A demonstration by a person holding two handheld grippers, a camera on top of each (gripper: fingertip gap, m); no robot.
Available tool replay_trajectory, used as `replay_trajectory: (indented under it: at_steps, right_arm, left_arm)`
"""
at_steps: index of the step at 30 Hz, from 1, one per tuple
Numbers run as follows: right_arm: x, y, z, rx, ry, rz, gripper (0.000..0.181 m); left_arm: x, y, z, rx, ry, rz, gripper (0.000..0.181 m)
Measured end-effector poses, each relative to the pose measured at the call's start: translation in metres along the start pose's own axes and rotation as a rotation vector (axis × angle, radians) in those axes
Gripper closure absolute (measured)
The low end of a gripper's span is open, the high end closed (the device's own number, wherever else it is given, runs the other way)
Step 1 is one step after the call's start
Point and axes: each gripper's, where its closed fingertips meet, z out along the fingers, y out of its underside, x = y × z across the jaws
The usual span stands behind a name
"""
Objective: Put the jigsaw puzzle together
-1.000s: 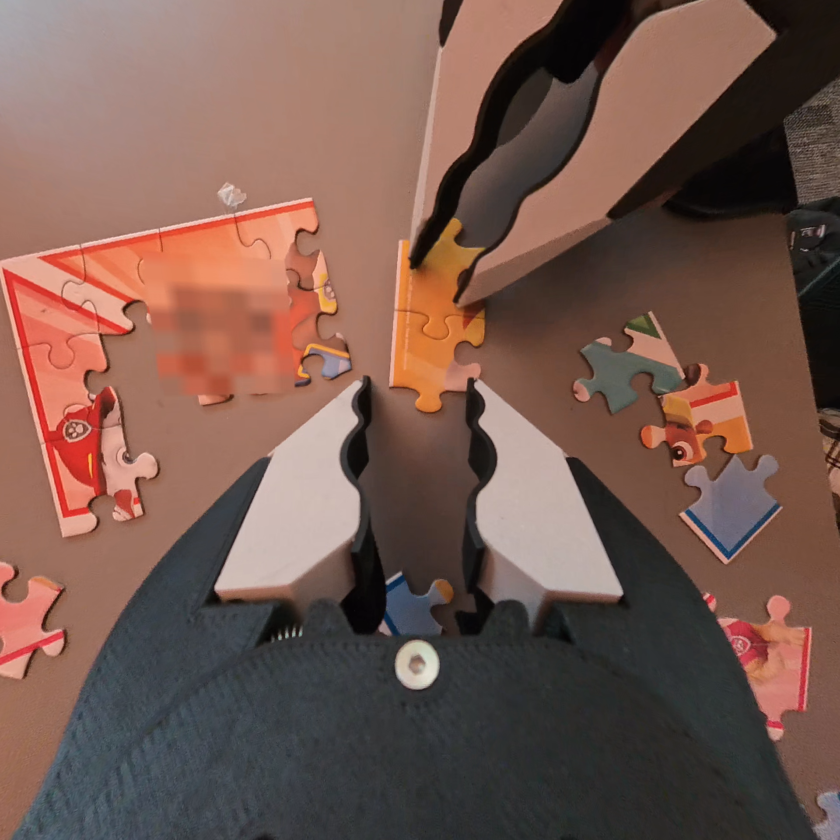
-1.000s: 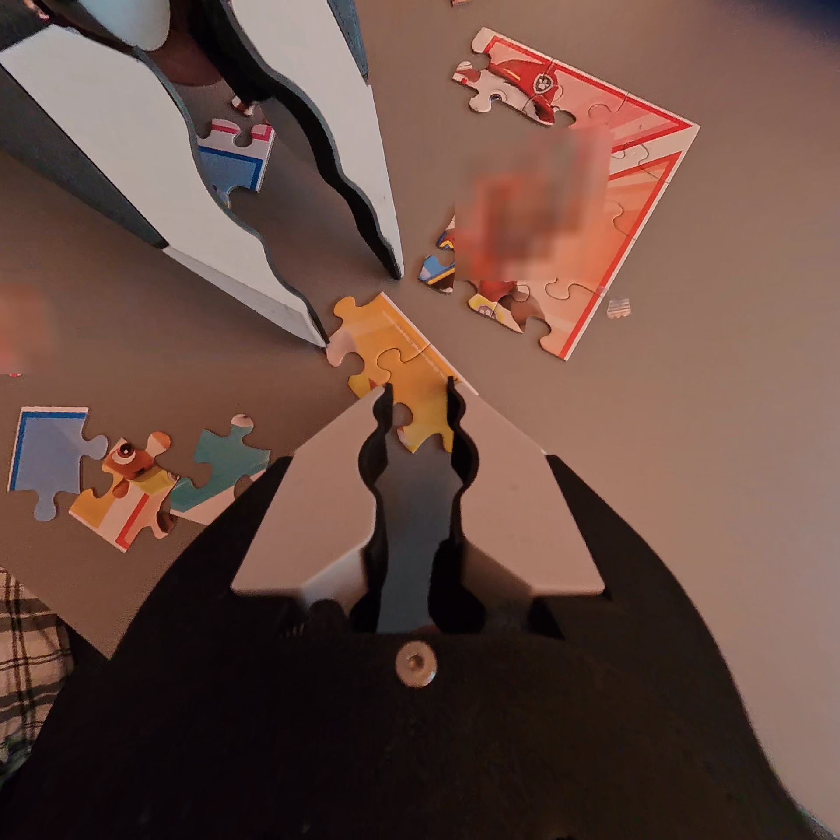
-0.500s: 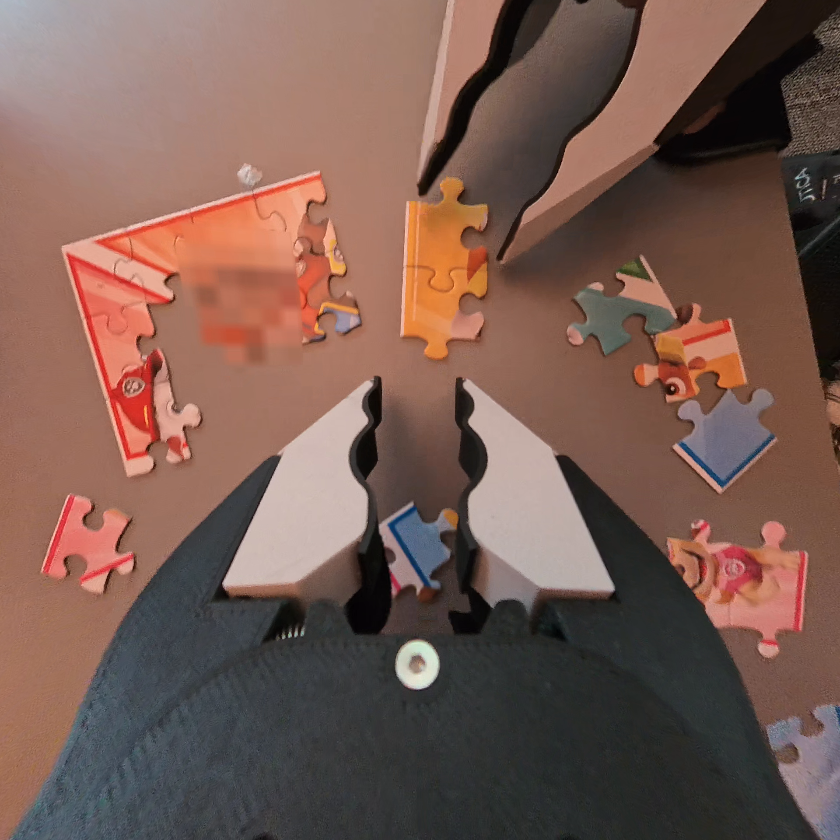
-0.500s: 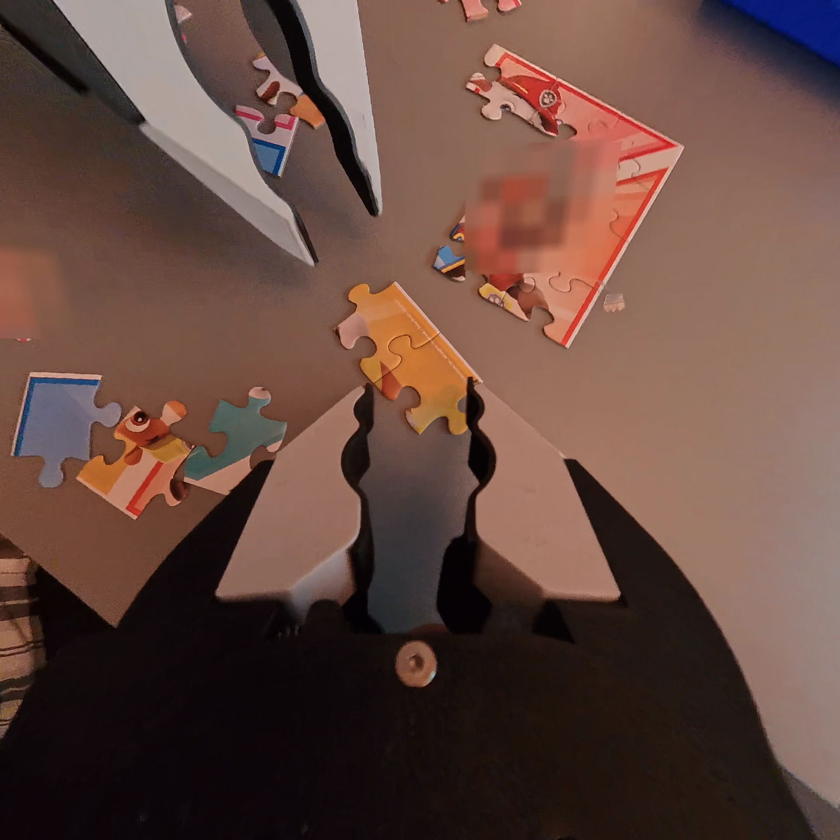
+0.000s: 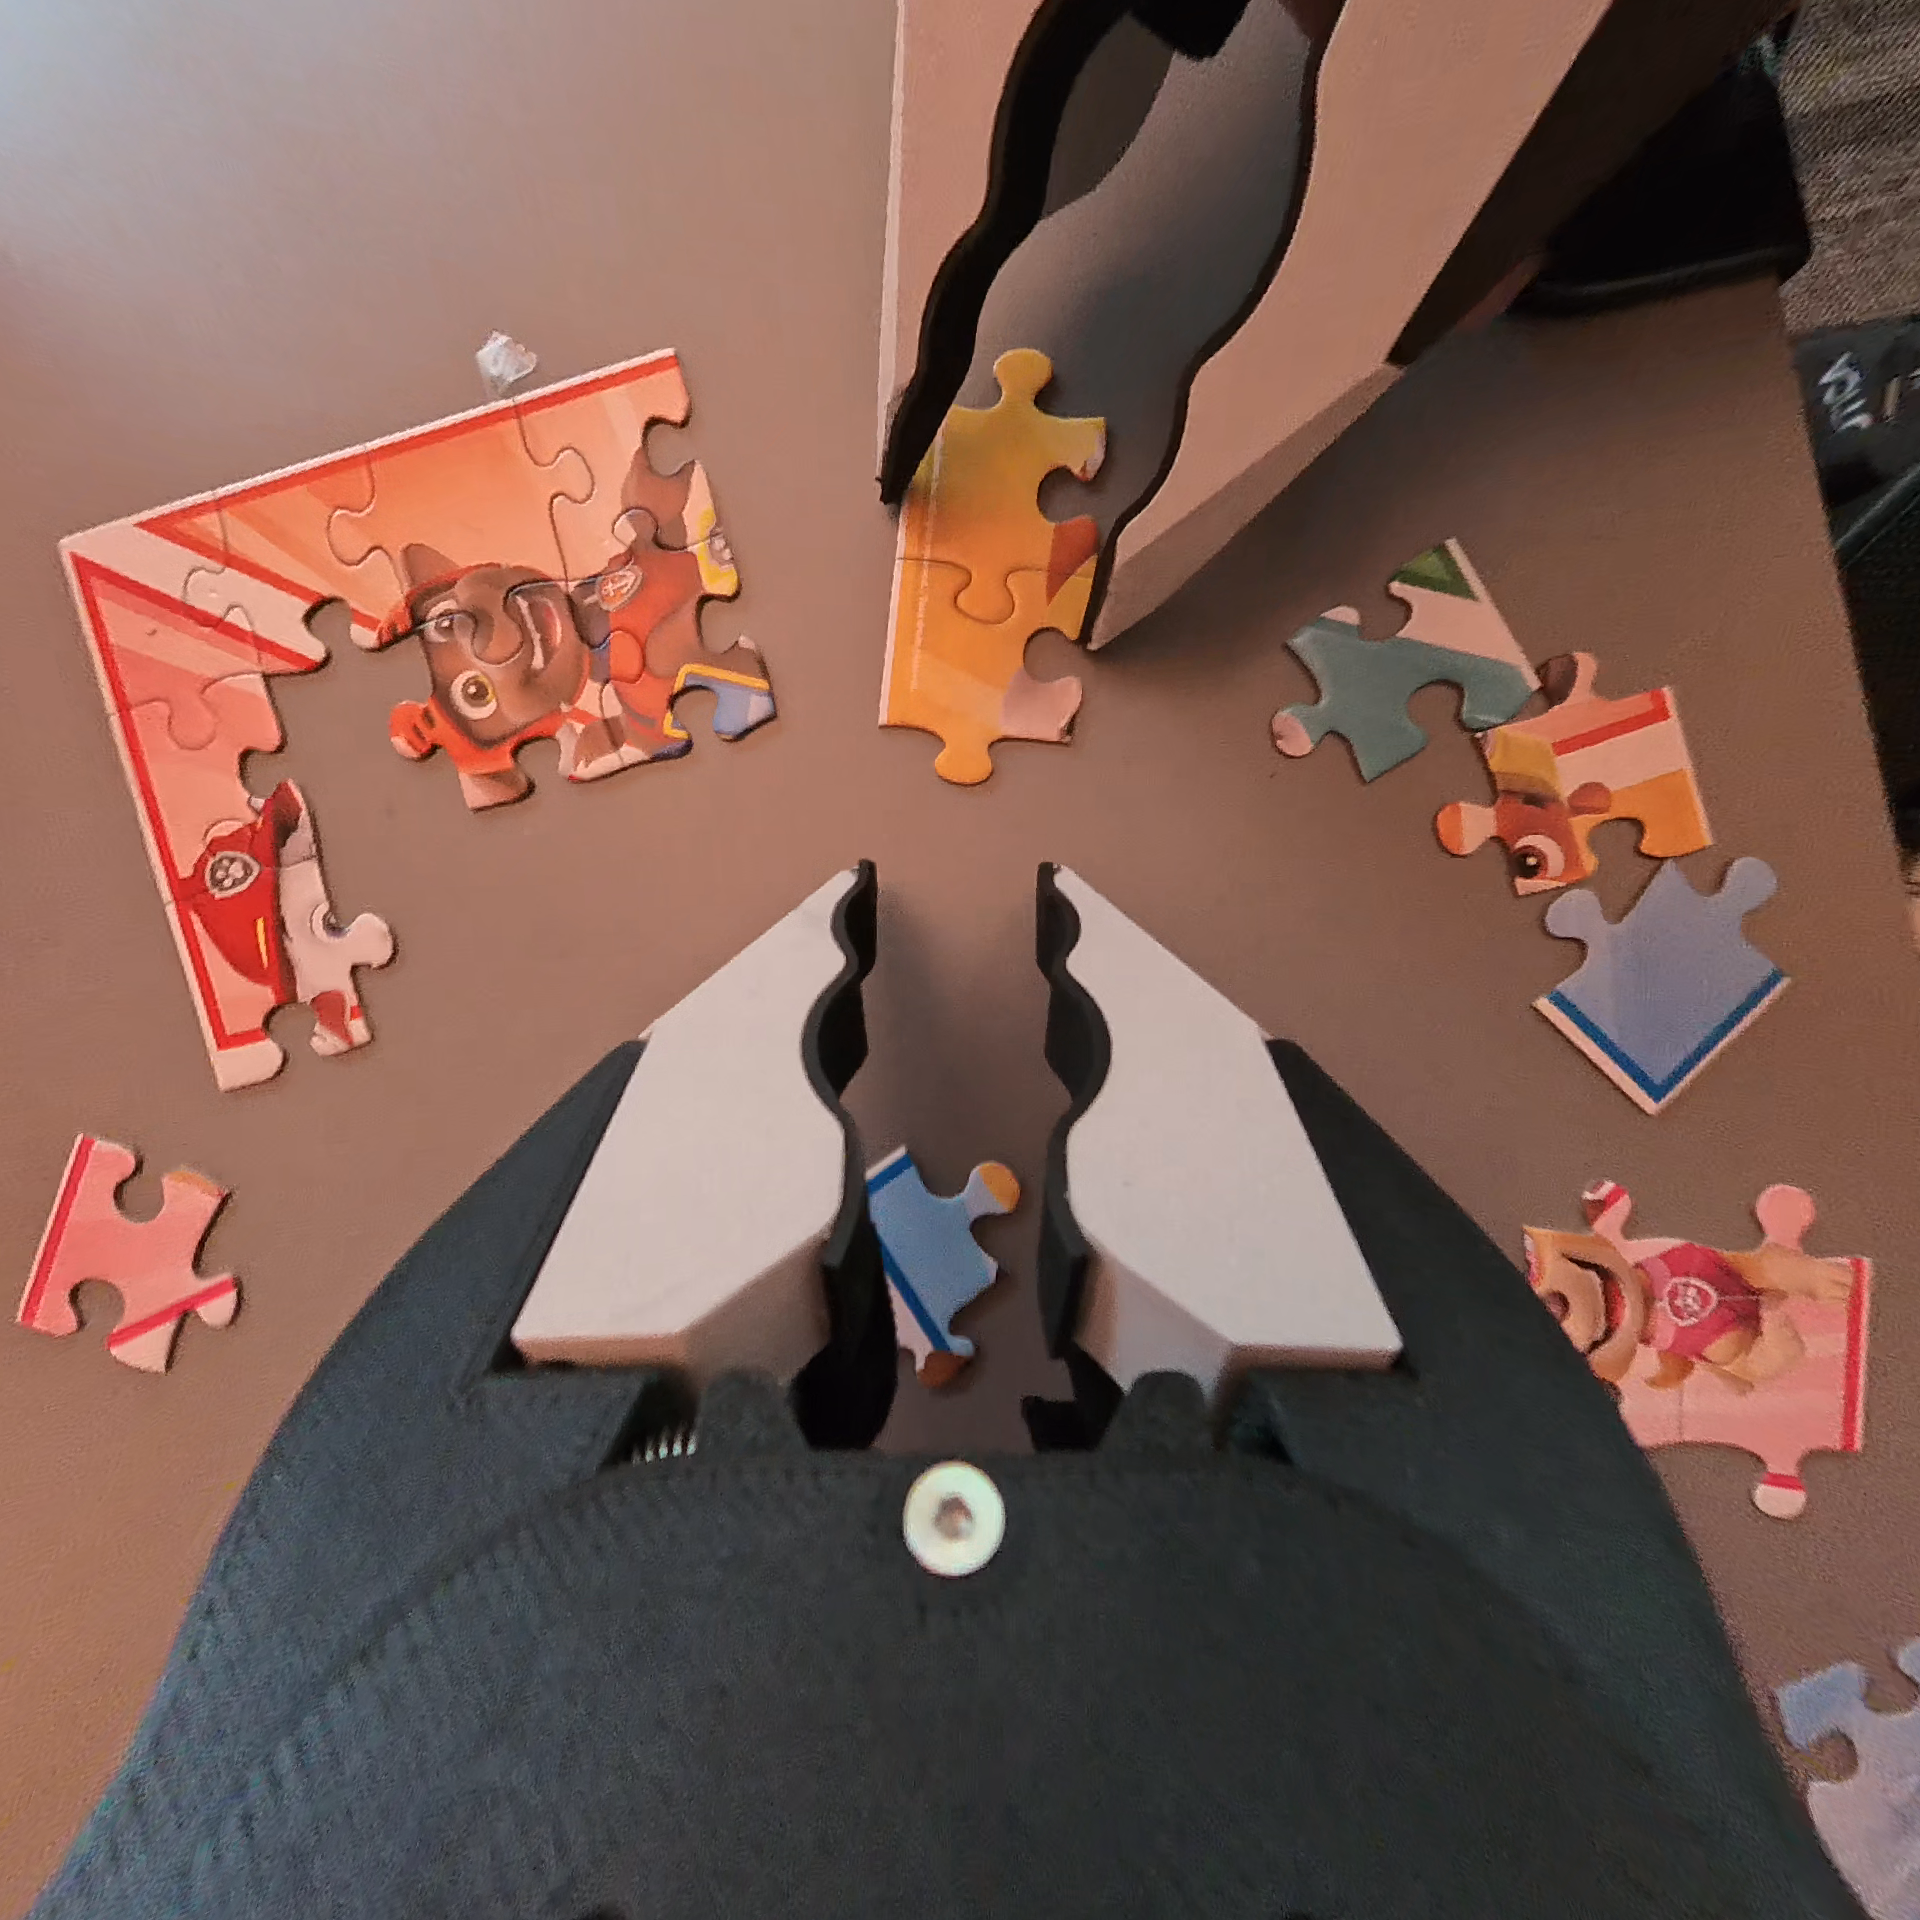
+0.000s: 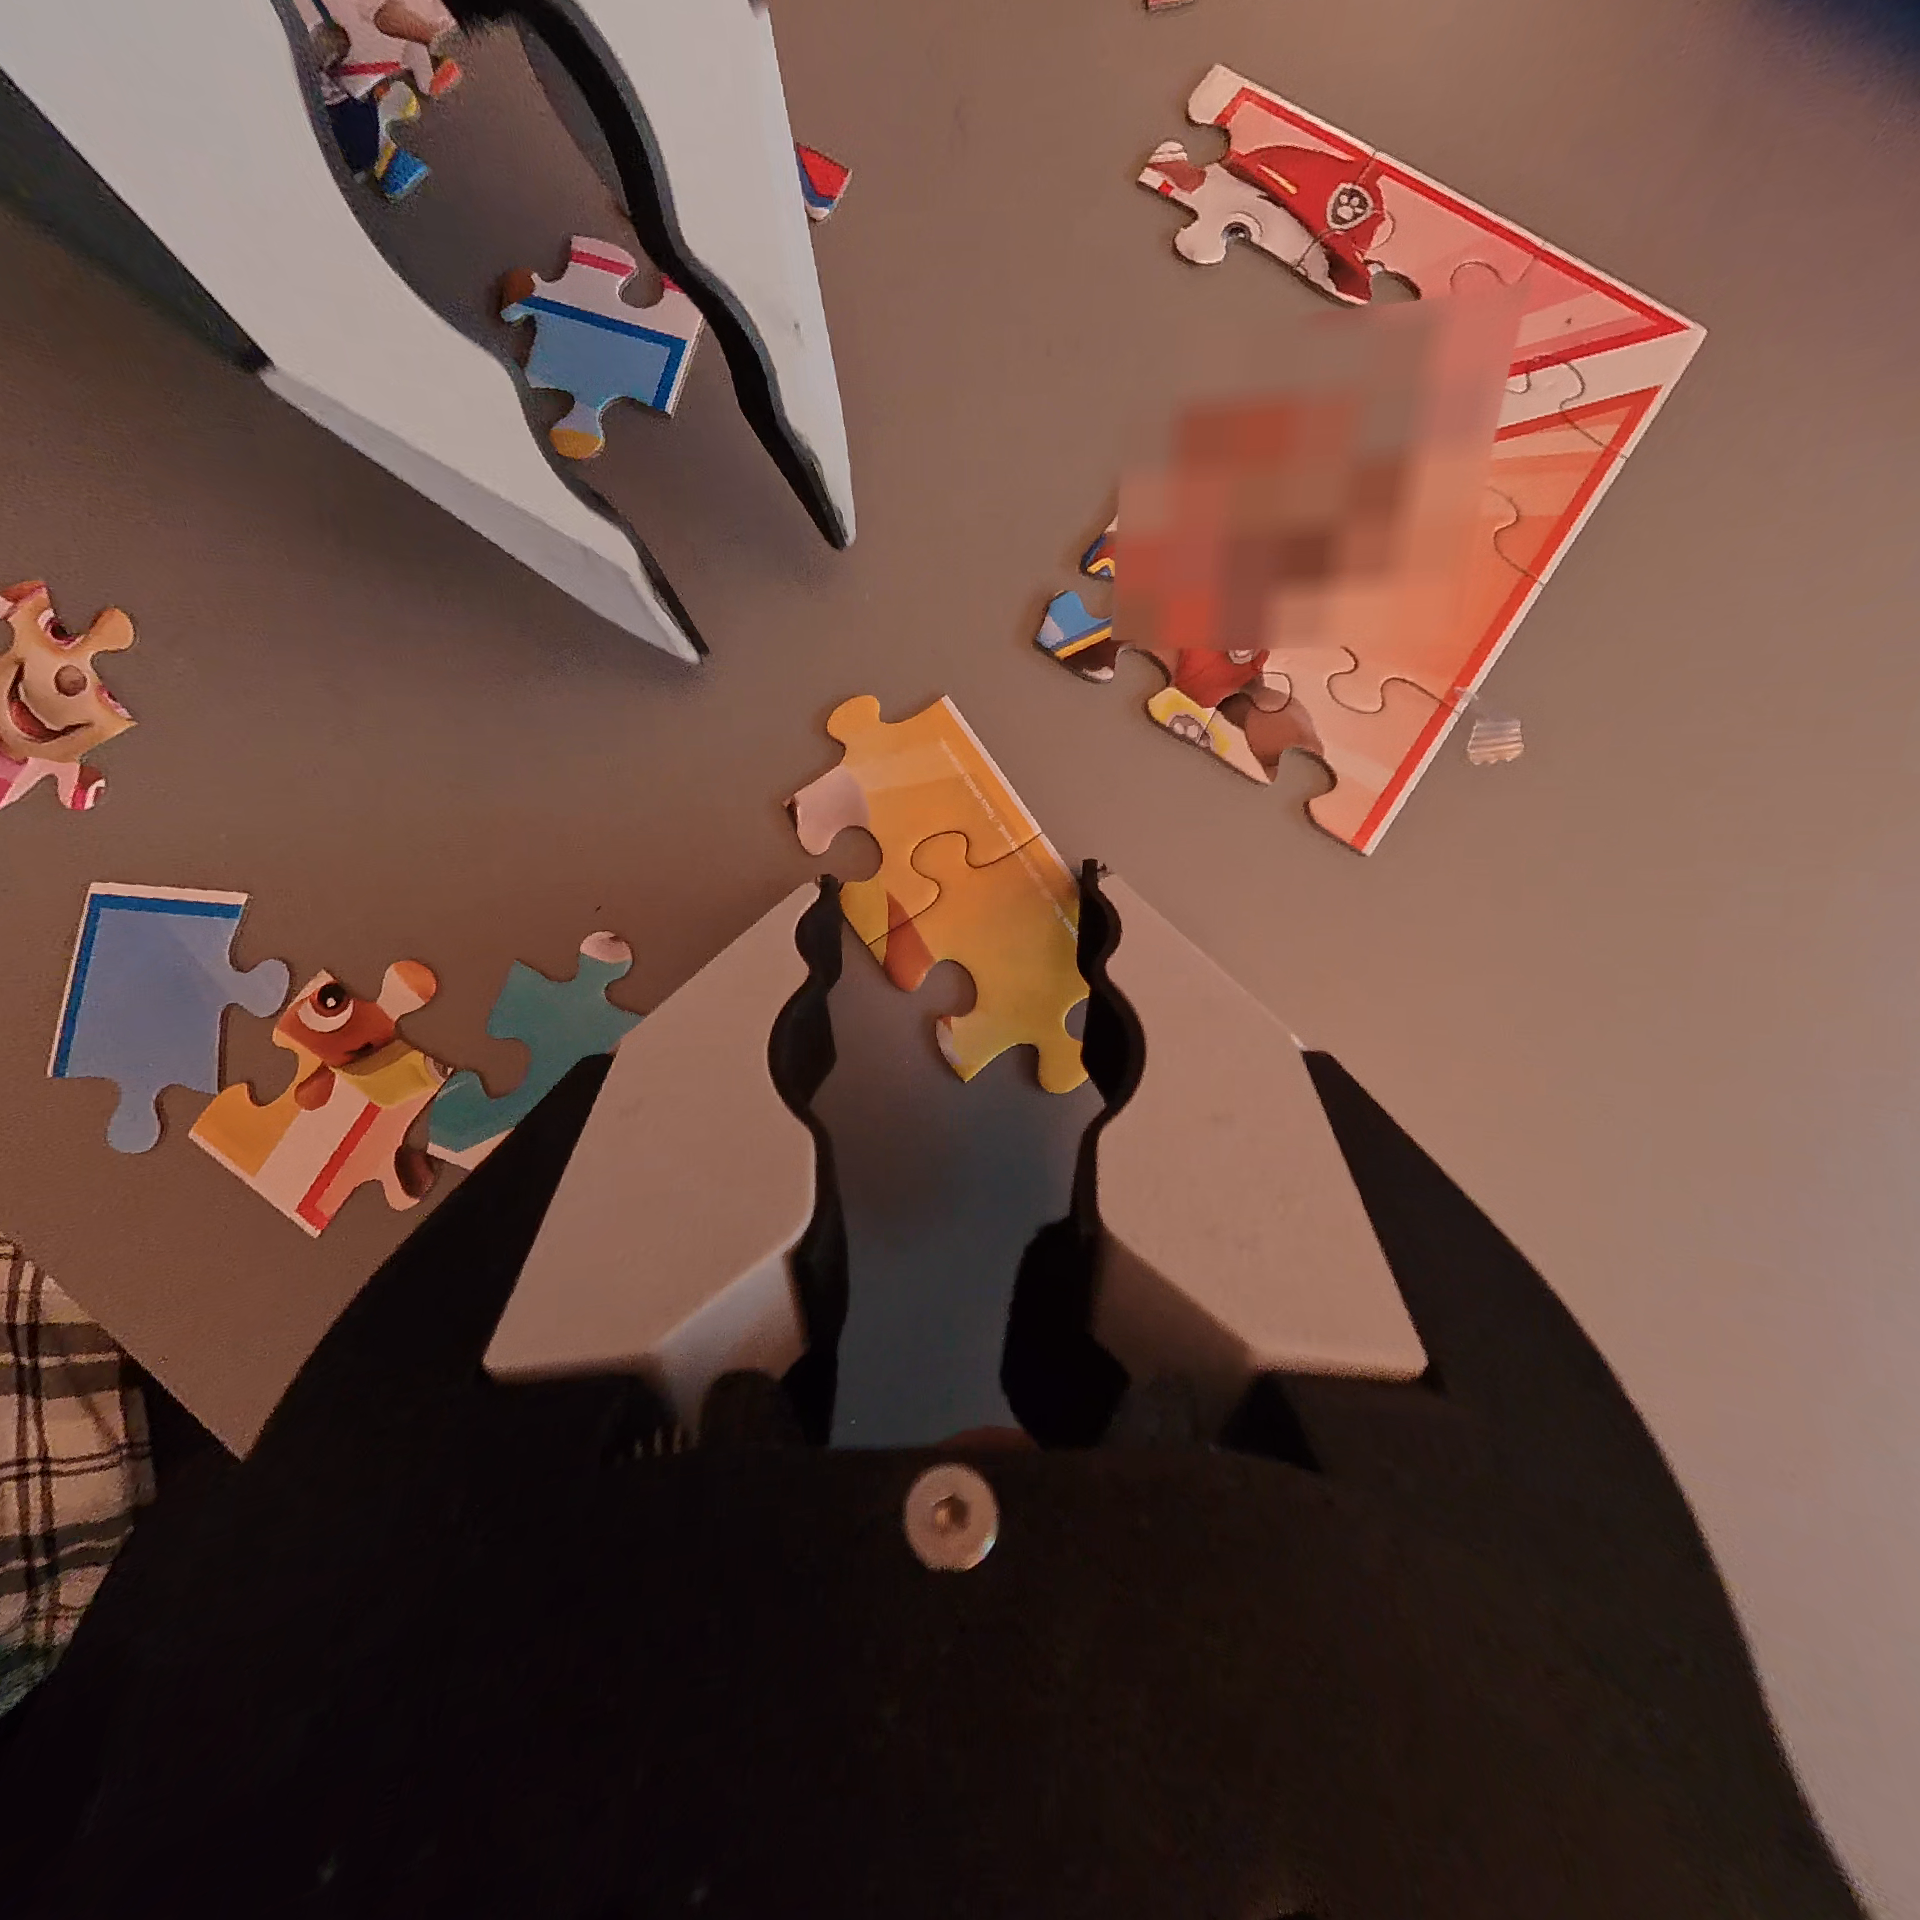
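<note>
A yellow joined pair of pieces (image 5: 977, 623) lies flat mid-table. My right gripper (image 6: 956, 878) is open and straddles the far half of the yellow pair (image 6: 935, 800), one finger on each side; the left wrist view shows it (image 5: 997, 561) coming down from the top. My left gripper (image 5: 954, 873) is open and empty, a short way back from the pair's near tab; it also shows in the right wrist view (image 6: 767, 594). The assembled red corner section (image 5: 436, 488) lies left of the pair, and shows at the right wrist view's upper right (image 6: 1579, 416).
A blue piece (image 5: 930, 1247) lies under my left fingers. Teal (image 5: 1382, 696), orange dog (image 5: 1579, 779) and blue corner (image 5: 1662, 987) pieces sit right. A pink dog pair (image 5: 1714, 1330) and a pink piece (image 5: 125, 1247) lie nearer. The table edge (image 6: 156, 1382) borders plaid cloth (image 6: 52, 1403). The gap from one gripper's tips to the other's is roughly 6 cm.
My right gripper lifted off the yellow pair half a second ago and has come back down around it, jaws wider than a second ago. My left gripper has backed away from the pair.
</note>
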Motion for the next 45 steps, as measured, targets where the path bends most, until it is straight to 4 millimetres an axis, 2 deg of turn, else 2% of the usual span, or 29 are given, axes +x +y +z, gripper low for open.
replay_trajectory:
  at_steps: [2,4,11,21,23,28,32,35,39,42,44,45]
  right_arm:
    - [-0.001,0.001,-0.001,0.015,0.013,0.017,0.137]
    - [-0.003,0.001,-0.001,0.038,0.021,0.027,0.137]
    - [-0.008,0.003,-0.003,0.056,0.021,0.025,0.137]
    - [-0.009,0.003,-0.004,0.068,0.012,0.021,0.138]
    - [-0.009,0.003,-0.004,0.064,0.008,0.020,0.138]
    - [-0.009,0.005,-0.005,0.048,0.005,0.018,0.138]
    - [-0.006,0.010,-0.009,0.021,0.031,0.063,0.138]
    - [-0.004,0.015,-0.014,0.026,0.069,0.123,0.138]
    - [0.007,0.020,-0.019,0.037,0.140,0.199,0.138]
    - [0.014,0.021,-0.021,0.068,0.161,0.266,0.138]
    - [0.016,0.018,-0.022,0.105,0.149,0.298,0.141]
    - [0.015,0.014,-0.024,0.133,0.136,0.304,0.181]
  left_arm:
    - [0.001,0.001,0.009,-0.027,-0.011,0.027,0.151]
    - [0.005,-0.007,0.014,-0.005,0.007,0.025,0.153]
    - [0.011,-0.019,0.022,0.008,-0.002,0.078,0.173]
    - [0.010,-0.026,0.018,0.015,-0.029,0.131,0.181]
    - [0.006,-0.022,0.020,-0.032,-0.059,0.163,0.181]
    - [0.009,-0.020,0.013,-0.015,0.002,0.098,0.181]
    - [0.003,-0.015,0.011,-0.035,-0.021,0.094,0.179]
    - [-0.008,-0.012,-0.008,-0.023,-0.051,0.076,0.180]
    - [-0.029,-0.006,-0.049,0.025,-0.114,0.015,0.181]
    - [-0.039,0.004,-0.078,0.056,-0.160,-0.023,0.181]
    - [-0.042,0.013,-0.090,0.063,-0.181,-0.044,0.181]
    - [-0.042,0.017,-0.094,0.068,-0.186,-0.055,0.181]
